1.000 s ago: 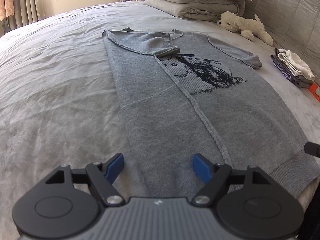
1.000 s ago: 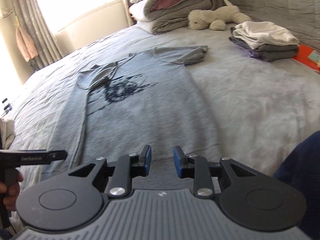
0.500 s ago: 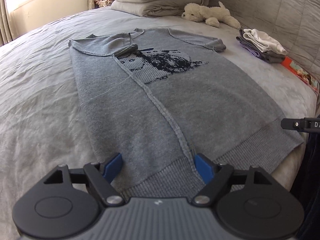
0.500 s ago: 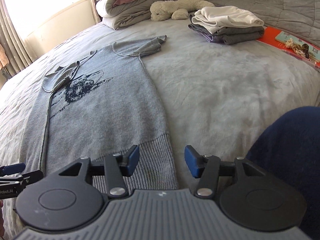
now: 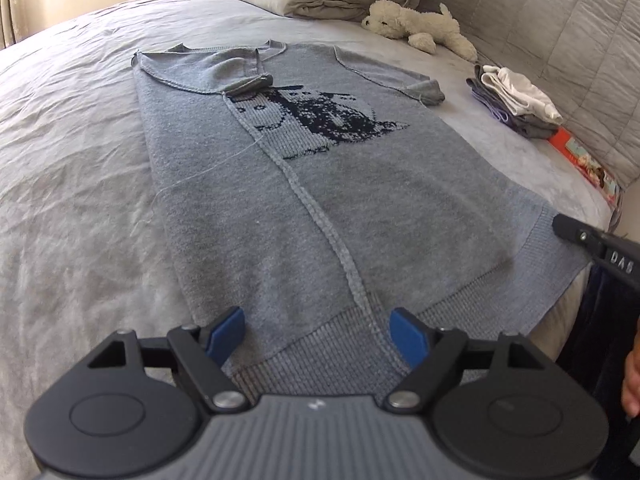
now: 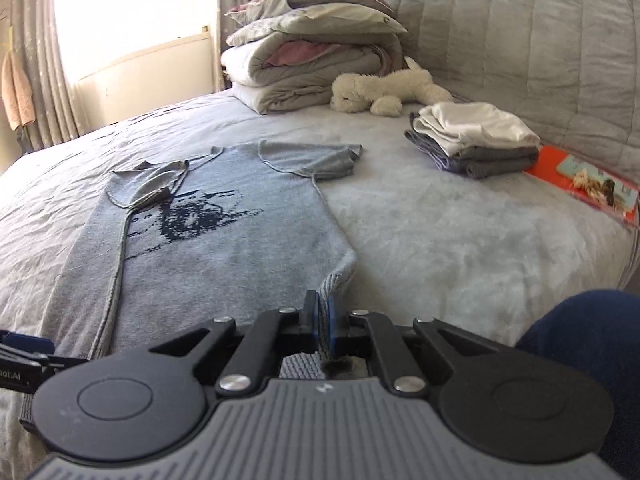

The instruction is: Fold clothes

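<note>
Since half a second ago the right gripper (image 6: 321, 322) has snapped its blue pads together on the ribbed hem corner of the grey knitted short-sleeved jumper (image 5: 352, 200); the left gripper (image 5: 318, 334) hangs wide, straddling that hem near the raised seam without pinching it; ahead, the jumper lies flat on the grey bedspread (image 5: 72, 160); beyond, folded clothes (image 6: 476, 140), a white plush dog (image 6: 384, 90).

sweater (image 5: 360, 200): grey knit, dark navy and pale pixelled motif on chest | bedspread (image 5: 80, 160): pale grey | plush toy (image 6: 384, 90): cream | folded pile (image 6: 476, 140): white over grey, lilac edge | book (image 6: 592, 184): orange-red cover | gripper pads (image 5: 408, 340): blue, on black arms
</note>
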The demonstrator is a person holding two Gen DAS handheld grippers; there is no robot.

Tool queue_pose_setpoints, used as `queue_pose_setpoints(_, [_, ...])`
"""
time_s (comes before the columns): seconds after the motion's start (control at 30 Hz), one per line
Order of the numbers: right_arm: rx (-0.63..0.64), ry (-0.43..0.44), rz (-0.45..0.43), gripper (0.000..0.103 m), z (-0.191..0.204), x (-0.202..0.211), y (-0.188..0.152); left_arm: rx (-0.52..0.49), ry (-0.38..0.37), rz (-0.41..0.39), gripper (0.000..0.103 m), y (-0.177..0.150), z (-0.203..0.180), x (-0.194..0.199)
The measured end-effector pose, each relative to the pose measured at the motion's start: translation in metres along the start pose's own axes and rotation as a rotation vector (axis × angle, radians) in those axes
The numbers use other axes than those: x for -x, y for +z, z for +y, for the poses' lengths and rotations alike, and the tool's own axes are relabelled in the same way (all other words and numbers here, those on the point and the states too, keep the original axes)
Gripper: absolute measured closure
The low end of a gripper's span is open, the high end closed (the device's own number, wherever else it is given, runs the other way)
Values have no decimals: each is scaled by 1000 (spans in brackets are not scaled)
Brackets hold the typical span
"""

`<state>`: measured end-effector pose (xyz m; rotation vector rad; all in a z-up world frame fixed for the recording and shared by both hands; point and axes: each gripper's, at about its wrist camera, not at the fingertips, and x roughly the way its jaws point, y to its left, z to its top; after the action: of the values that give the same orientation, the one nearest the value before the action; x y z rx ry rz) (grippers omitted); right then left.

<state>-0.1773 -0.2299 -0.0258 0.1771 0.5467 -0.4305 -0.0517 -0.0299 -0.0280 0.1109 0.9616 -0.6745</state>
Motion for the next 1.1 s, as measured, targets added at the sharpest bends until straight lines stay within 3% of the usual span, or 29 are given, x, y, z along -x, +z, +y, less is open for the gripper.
queue_pose_setpoints(0.17, [232,122,-84,97,50,3,-8,132,-17,-58,22,12,27,14])
queue_pose_setpoints(0.3, [385,186,-61,98,89,-2,-29,204,6,-73,22,16,43,13])
queue_pose_setpoints(0.8, [364,310,65,95,101,-14,-36,182,-21,-117,22,18,42,14])
queue_pose_setpoints(0.9, [337,350,96,87,92,-18,-31,158,-2,-140,22,17,38,15])
queue_pose_setpoints(0.93, [309,377,93,71,83,-16,-23,150,8,-145,22,17,37,15])
queue_pose_setpoints(0.97, [281,404,91,48,75,-13,-16,144,17,-151,22,17,36,15])
queue_pose_setpoints(1.0, [236,425,84,40,64,-11,-7,138,26,-158,22,17,35,15])
queue_pose_setpoints(1.03, [158,436,69,34,49,-11,5,135,30,-166,22,17,35,15])
queue_pose_setpoints(1.1, [-5,454,44,34,17,-15,29,127,32,-180,22,17,33,16])
